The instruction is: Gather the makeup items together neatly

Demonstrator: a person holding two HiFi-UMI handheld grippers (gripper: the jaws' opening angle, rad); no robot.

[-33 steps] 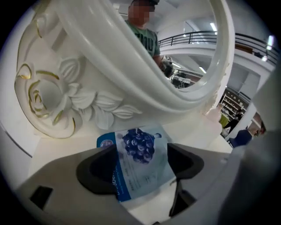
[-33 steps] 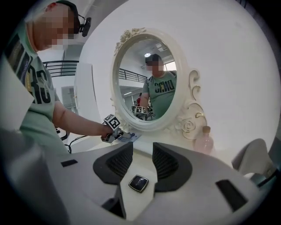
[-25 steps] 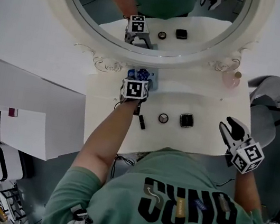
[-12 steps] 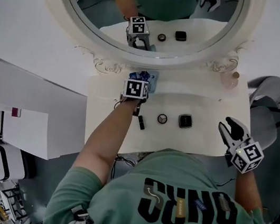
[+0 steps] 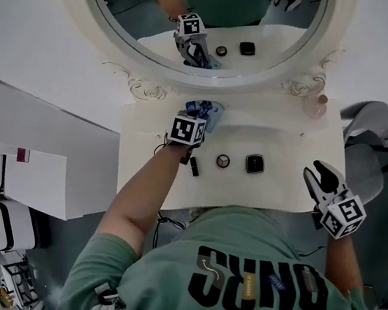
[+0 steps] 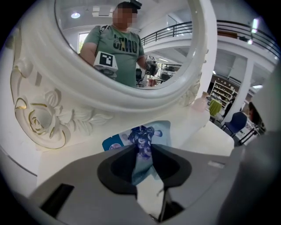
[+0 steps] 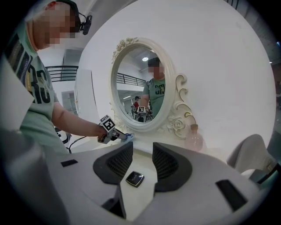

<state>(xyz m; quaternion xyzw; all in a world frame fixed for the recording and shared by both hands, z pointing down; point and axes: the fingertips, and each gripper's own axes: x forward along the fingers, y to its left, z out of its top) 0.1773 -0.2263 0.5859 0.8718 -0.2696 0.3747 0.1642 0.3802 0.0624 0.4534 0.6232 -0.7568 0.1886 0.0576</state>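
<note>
Our left gripper (image 6: 143, 151) has just been closing and pinches the blue sachet (image 6: 149, 132) at the table's (image 5: 276, 195) far edge, below the mirror (image 5: 204, 11). Our right gripper (image 5: 321, 179) hovers at the right, jaws partly apart and empty. The square compact (image 5: 255, 163) lies to its left.

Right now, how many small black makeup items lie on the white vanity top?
3: a slim black tube leftmost, a round black compact in the middle, a square black compact rightmost. The forearm may hide more.
</note>
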